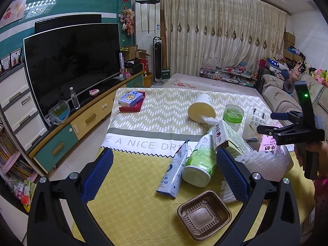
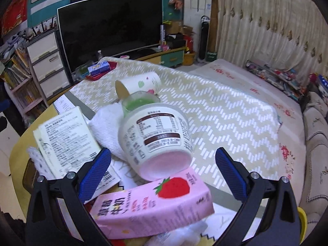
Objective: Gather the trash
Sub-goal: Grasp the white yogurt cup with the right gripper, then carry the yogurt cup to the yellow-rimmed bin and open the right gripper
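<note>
At twelve o'clock of my wide-open, empty right jaws sits the yogurt tub [image 2: 155, 139]; I'd straddle its middle squarely, left jaws likewise idle.

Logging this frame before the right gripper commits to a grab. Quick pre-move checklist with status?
1. Right gripper open: ok.
2. Pink strawberry milk carton between its fingers: ok.
3. White tub leaning on the carton, may shift: not ok.
4. Left gripper open, holding nothing: ok.
5. Left gripper clear of the green bottle: ok.
6. Trash bin location: cannot tell, none in view.
</note>
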Demonstrator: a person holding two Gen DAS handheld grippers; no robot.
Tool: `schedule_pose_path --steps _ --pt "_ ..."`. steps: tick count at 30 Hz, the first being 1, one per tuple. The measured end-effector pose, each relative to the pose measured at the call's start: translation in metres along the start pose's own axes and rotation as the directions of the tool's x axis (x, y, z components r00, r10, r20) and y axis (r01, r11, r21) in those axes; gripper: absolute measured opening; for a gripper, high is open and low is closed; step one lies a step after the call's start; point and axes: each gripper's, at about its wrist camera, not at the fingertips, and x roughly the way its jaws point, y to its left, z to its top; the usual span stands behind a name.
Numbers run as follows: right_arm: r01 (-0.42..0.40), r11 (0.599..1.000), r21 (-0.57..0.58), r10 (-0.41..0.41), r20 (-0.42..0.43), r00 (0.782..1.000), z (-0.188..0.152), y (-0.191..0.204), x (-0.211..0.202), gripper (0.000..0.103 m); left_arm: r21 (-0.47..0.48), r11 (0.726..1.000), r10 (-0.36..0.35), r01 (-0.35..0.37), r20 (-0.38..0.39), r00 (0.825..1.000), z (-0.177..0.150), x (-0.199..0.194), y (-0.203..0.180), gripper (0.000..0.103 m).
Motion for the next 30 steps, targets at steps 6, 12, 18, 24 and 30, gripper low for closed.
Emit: schedule_pose_path --steps 6,12,18,24,30 --pt "-0.069 0.997 0.047 0.071 -0.037 0.997 0.002 -0.011 0.02 0.097 0.02 1.0 -0.006 0.006 -0.011 1.0 0.001 0.008 -0.01 0.099" --pt "-0.107 0.992 0.067 0.11 -0.041 0.993 0.003 -0.007 0.021 0.076 0.031 0.999 -0.016 0.017 -0.009 1.0 0.003 0.009 -0.016 0.099" --pt "-0.079 0.993 0.089 0.075 0.047 0.996 0.008 -0.006 -0.008 0.076 0.032 0.999 -0.02 0.02 -0.008 1.0 0.004 0.01 -0.017 0.099" --pt "-0.015 0.991 0.133 -0.003 0.138 0.99 0.014 -0.016 -0.051 0.076 0.042 0.999 -0.02 0.02 0.007 1.0 0.007 0.005 -0.018 0.099" --pt "0.151 0.957 0.248 -0.196 0.171 0.966 -0.012 -0.058 -0.103 0.076 0.053 0.998 -0.033 0.032 0.018 0.999 0.007 0.001 -0.02 0.099"
